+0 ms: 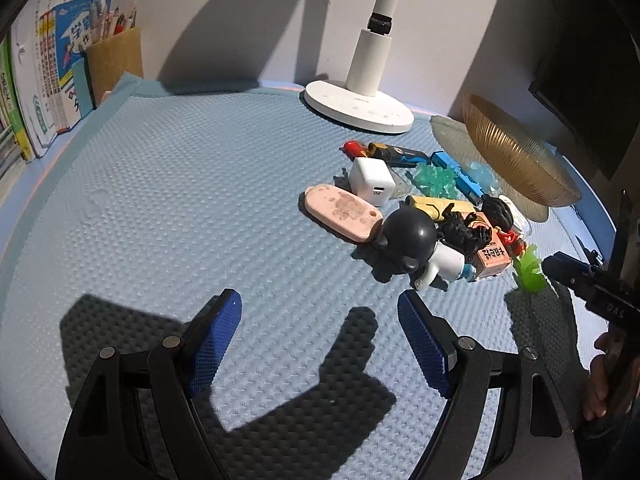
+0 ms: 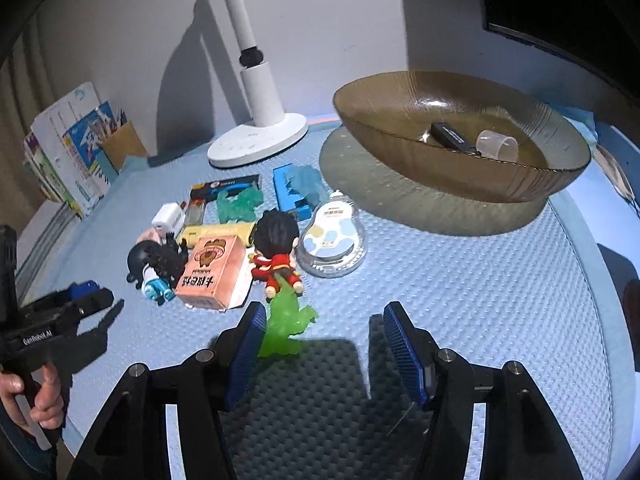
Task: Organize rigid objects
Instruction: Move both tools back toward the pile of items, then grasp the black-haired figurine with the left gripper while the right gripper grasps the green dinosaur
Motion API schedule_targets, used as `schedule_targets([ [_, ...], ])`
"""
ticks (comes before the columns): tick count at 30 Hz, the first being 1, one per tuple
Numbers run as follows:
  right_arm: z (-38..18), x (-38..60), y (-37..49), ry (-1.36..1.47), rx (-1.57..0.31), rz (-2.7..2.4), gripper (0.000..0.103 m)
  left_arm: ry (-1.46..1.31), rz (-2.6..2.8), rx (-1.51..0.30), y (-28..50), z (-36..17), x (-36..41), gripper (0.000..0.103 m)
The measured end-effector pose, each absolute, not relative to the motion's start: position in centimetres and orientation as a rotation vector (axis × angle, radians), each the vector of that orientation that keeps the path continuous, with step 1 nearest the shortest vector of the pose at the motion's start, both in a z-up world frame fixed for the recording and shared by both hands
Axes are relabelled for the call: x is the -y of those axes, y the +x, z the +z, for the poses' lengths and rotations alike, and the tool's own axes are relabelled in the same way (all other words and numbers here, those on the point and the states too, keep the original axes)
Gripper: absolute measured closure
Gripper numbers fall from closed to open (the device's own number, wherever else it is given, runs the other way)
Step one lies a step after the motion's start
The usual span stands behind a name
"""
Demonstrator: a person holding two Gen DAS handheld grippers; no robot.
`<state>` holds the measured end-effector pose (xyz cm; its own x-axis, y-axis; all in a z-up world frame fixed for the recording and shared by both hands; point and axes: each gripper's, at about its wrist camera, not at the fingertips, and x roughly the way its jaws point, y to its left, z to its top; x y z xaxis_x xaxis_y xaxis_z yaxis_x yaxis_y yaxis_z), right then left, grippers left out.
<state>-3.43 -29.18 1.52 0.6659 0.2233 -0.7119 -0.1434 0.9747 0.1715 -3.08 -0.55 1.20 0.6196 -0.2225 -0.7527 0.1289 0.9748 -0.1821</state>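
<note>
A heap of small things lies on the blue bumpy mat (image 1: pixel 180 200): a white charger cube (image 1: pixel 372 180), a pink oval case (image 1: pixel 342 212), a black-headed figure (image 1: pixel 408 240), an orange box (image 2: pixel 214 272), a red-clad figure (image 2: pixel 278 264) and a correction-tape dispenser (image 2: pixel 332 240). My left gripper (image 1: pixel 320 340) is open over bare mat, short of the black-headed figure. My right gripper (image 2: pixel 326 340) is open too. A green translucent toy (image 2: pixel 286 328) lies by its left pad, and no pad presses on it. An amber glass bowl (image 2: pixel 560 176) at the back right holds a black stick (image 2: pixel 452 136) and a clear cup (image 2: pixel 498 146).
A white lamp base (image 1: pixel 358 106) stands behind the heap. Books (image 1: pixel 36 80) and a pen holder (image 1: pixel 114 60) line the far left wall. A dark screen (image 1: pixel 592 80) is at the far right. A hand (image 2: pixel 36 396) grips the left tool's handle.
</note>
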Motion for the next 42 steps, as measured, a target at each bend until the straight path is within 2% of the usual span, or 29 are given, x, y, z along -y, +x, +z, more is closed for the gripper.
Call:
schedule_targets([
  [8, 1.3, 28.9, -3.5, 0.088, -0.832, 0.230, 0.043, -0.160, -0.347, -0.904, -2.7, 2.1, 5.4, 0.024],
  [13, 1.2, 29.0, -3.4, 0.109, -0.841, 0.243, 0.043, -0.090, -0.284, -0.939, -0.4, 1.1, 8.7, 0.026],
  [17, 1.2, 28.9, -3.5, 0.097, -0.839, 0.251, 0.043, -0.087, -0.285, -0.936, -0.8, 1.4, 7.9, 0.033],
  [26, 1.3, 28.6, -3.7, 0.085, -0.831, 0.268, 0.043, -0.066, -0.229, -0.925, -2.8, 2.1, 1.4, 0.035],
  [32, 1.2, 28.6, -3.7, 0.092, -0.845, 0.269, 0.043, 0.016, -0.337, -0.918, -1.6, 2.4, 5.0, 0.035],
  [33, 1.1, 28.7, -3.6, 0.095, -0.849, 0.268, 0.043, 0.041, -0.339, -0.931, -1.0, 1.9, 5.6, 0.044],
  [35, 1.0, 28.7, -3.4, 0.103, -0.859, 0.263, 0.043, 0.048, -0.352, -0.962, 0.1, 1.1, 6.4, 0.050],
  [42, 1.1, 28.0, -2.1, 0.114, -0.896, 0.248, 0.043, 0.061, -0.358, -0.938, 0.7, 1.1, 6.7, 0.050],
])
